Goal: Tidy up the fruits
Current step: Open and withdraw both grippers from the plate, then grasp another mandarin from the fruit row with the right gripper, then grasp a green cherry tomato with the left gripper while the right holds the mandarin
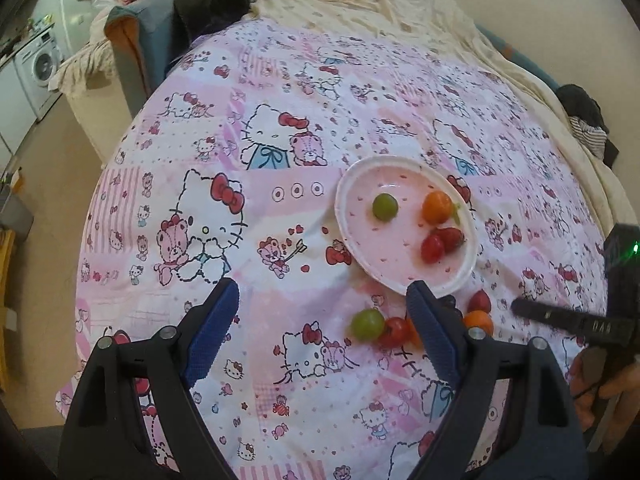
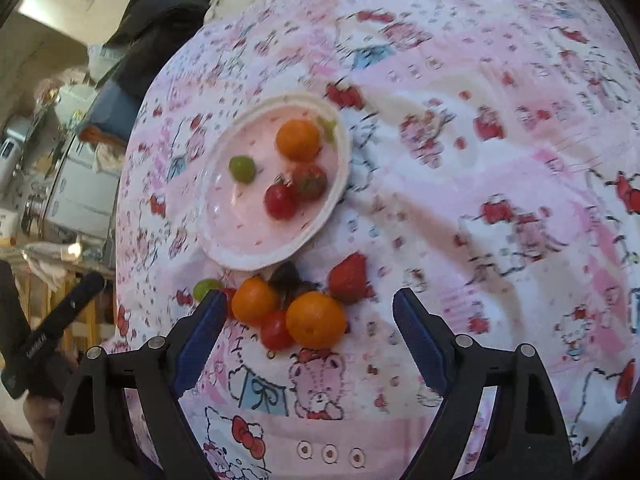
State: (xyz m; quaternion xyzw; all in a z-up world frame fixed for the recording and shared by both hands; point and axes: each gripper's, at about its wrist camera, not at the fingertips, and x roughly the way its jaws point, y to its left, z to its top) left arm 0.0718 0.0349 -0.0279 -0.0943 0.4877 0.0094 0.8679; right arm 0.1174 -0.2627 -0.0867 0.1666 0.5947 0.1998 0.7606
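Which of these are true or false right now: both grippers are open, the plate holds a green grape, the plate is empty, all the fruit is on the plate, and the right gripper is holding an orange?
1. Both grippers are open. True: the left gripper and right gripper have their jaws apart.
2. The plate holds a green grape. True.
3. The plate is empty. False: it holds a grape, an orange, a tomato and a strawberry.
4. All fruit is on the plate. False: a second orange and others lie on the blanket.
5. The right gripper holds an orange. False: it holds nothing.
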